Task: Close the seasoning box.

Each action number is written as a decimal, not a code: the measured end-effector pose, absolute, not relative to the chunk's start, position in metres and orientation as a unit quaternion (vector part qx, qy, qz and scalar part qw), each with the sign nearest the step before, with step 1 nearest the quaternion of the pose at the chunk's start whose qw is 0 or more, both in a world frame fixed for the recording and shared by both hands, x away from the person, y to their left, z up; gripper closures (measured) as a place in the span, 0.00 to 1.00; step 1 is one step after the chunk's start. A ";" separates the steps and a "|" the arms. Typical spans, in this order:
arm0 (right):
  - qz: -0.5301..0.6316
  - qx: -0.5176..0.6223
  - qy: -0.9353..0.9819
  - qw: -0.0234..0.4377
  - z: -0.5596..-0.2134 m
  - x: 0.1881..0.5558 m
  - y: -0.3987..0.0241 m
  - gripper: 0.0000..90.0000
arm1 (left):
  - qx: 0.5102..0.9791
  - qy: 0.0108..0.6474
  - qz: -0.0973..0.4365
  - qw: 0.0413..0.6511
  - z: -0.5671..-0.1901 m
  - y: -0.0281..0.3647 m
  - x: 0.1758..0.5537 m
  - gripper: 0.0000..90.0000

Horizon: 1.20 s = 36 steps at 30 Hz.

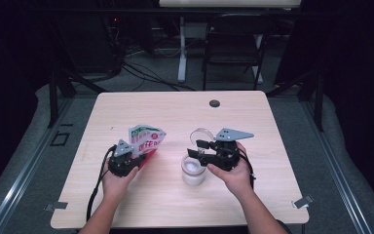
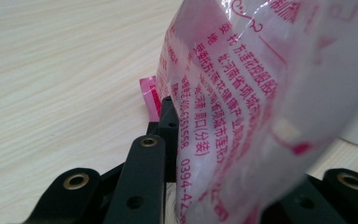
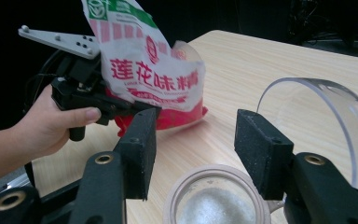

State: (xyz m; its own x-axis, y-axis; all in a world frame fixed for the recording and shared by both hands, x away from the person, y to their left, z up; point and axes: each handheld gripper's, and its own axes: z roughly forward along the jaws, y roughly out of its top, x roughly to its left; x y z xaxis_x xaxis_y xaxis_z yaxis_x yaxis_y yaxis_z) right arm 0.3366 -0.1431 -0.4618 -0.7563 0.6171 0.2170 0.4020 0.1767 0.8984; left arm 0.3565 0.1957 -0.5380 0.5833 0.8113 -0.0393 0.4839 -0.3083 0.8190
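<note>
High view: the left gripper point(image 1: 125, 158) pinches a red-and-white seasoning packet point(image 1: 146, 139) at centre left, beside the open jar point(image 1: 194, 169). Left gripper view: packet point(image 2: 261, 102) clamped. Right gripper view: the right gripper point(image 3: 196, 149), spread, straddles the jar point(image 3: 214, 198); steadying it should prevent spills.

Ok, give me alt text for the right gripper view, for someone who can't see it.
Two open black tongs hover above an open jar of white granules, its clear hinged lid flipped up at right. Beyond, on the wooden table, a hand's other tongs grip a red-and-white printed bag.
</note>
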 end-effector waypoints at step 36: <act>0.542 0.341 0.761 0.100 -0.465 0.338 -0.144 0.54 | 0.735 0.499 0.245 0.389 -0.529 0.290 0.342 0.86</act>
